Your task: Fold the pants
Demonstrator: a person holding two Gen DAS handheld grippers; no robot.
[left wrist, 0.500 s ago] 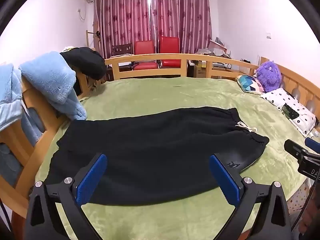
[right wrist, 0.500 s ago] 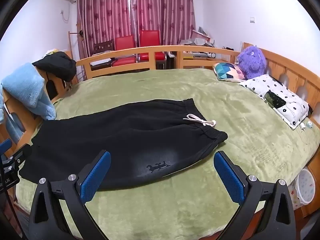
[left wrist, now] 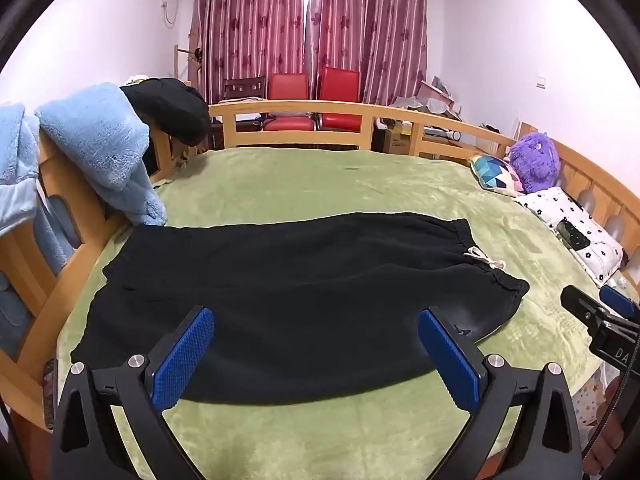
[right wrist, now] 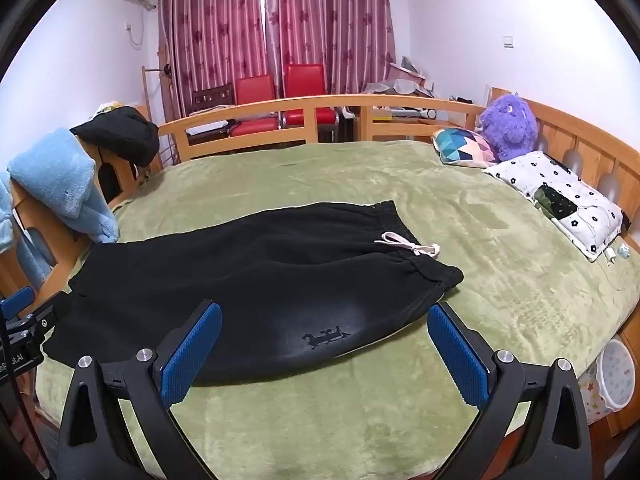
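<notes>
Black pants (left wrist: 288, 296) lie flat on the green bed cover (left wrist: 320, 184), waistband with a white drawstring (left wrist: 482, 258) to the right, leg ends to the left. They also show in the right wrist view (right wrist: 256, 280), with a small logo (right wrist: 326, 336) near the front edge. My left gripper (left wrist: 316, 356) is open and empty, held above the front edge of the pants. My right gripper (right wrist: 324, 356) is open and empty, above the front edge near the logo. Each gripper shows at the other view's edge.
A wooden bed rail (left wrist: 304, 120) rings the bed. Blue fleece (left wrist: 100, 148) and a dark garment (left wrist: 168, 108) hang over the left rail. Pillows (right wrist: 560, 196) and a purple plush toy (right wrist: 510, 120) lie at the right. Red chairs (right wrist: 280, 96) stand behind.
Both grippers have shifted slightly closer to the front edge of the pants. The pants have not moved.
</notes>
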